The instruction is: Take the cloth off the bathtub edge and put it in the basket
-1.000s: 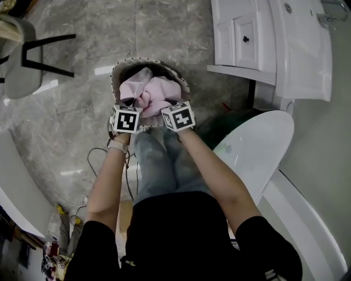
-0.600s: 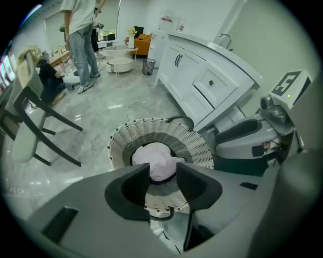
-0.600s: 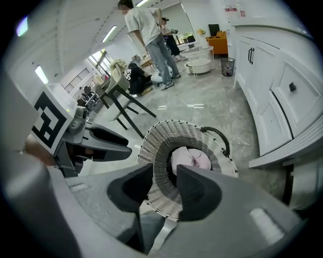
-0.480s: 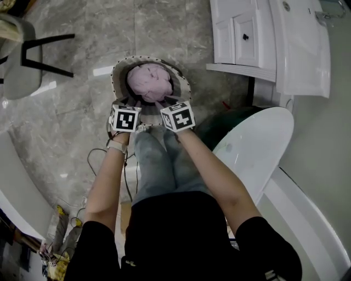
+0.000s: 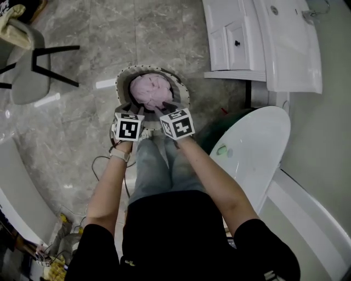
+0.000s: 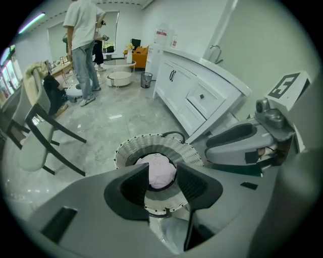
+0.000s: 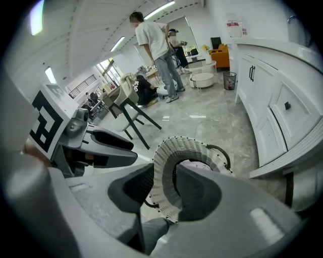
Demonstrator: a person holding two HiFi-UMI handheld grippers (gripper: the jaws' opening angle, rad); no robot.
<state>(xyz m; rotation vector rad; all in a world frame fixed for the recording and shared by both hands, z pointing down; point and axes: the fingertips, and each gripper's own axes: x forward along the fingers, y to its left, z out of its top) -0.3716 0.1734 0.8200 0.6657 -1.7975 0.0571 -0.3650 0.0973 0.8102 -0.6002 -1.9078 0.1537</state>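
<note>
Marble floor (image 5: 71,137); cloth (image 5: 151,90) in basket (image 6: 151,142); left gripper (image 6: 162,174), right gripper (image 7: 165,184) apart, empty; bystanders (image 6: 81,30) solely in gripper views.

It looked like a bathroom set built inside a large open workspace, not a room in a home. A white vanity cabinet (image 5: 230,41) with a basin (image 5: 285,33) and tap (image 6: 216,50) stood near a white bathtub (image 5: 255,148) on a grey marble-look floor (image 5: 159,33). Beyond the fittings the room ran on into a long hall — ceiling strip lights (image 7: 161,9), 2 people (image 7: 154,43) standing, an orange sofa (image 7: 221,50), a waste bin (image 7: 229,79) and chairs (image 7: 126,103).
</note>
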